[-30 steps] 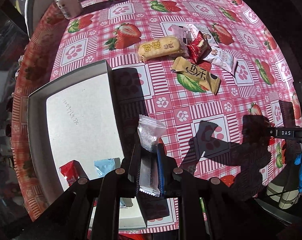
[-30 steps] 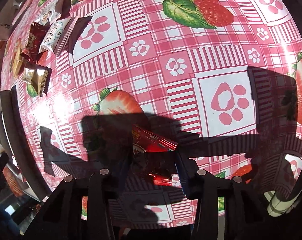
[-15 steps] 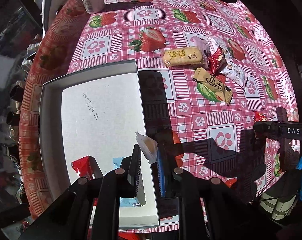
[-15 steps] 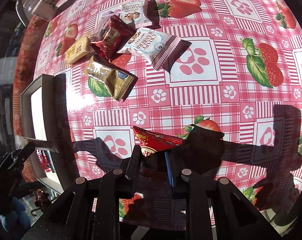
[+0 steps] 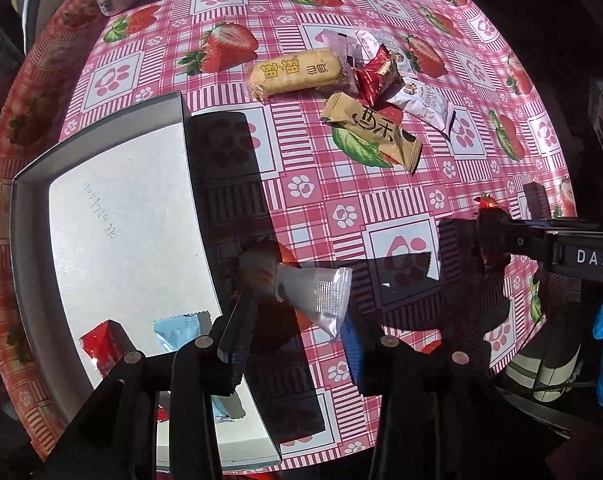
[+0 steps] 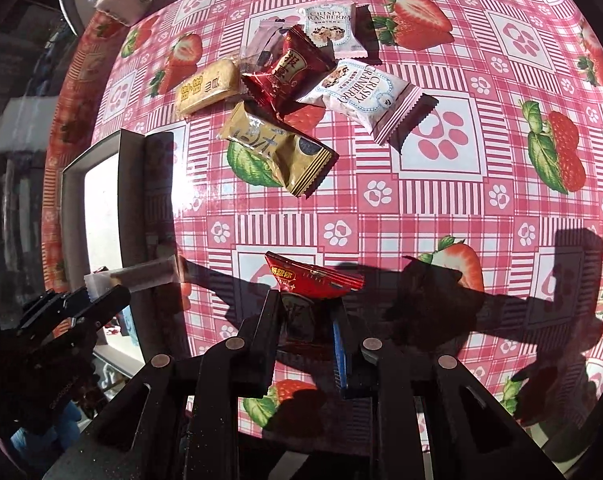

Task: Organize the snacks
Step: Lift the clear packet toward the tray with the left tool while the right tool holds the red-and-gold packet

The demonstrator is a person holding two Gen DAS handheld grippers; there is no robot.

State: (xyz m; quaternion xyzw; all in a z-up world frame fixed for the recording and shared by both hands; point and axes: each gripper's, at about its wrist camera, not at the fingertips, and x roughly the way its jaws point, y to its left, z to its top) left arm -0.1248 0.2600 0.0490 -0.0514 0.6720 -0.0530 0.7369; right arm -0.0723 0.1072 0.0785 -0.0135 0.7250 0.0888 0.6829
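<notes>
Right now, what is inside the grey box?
Inside the grey box: a red packet and a light blue packet near its lower end, plus handwriting on the white floor. The left tongs cover the lowest corner, so more could be hidden.

Left view: tray (image 5: 33, 216) left of the fingers (image 5: 237, 332), two packets (image 5: 181, 330) inside; snack pile (image 5: 365, 96) ahead on worktop (image 5: 341, 184).

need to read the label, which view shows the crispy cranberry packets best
The right wrist view: both crispy cranberry packets lie close, sunlit, print legible. The left wrist view shows one white packet small, text unreadable, the other mostly hidden behind the red packet.
</notes>
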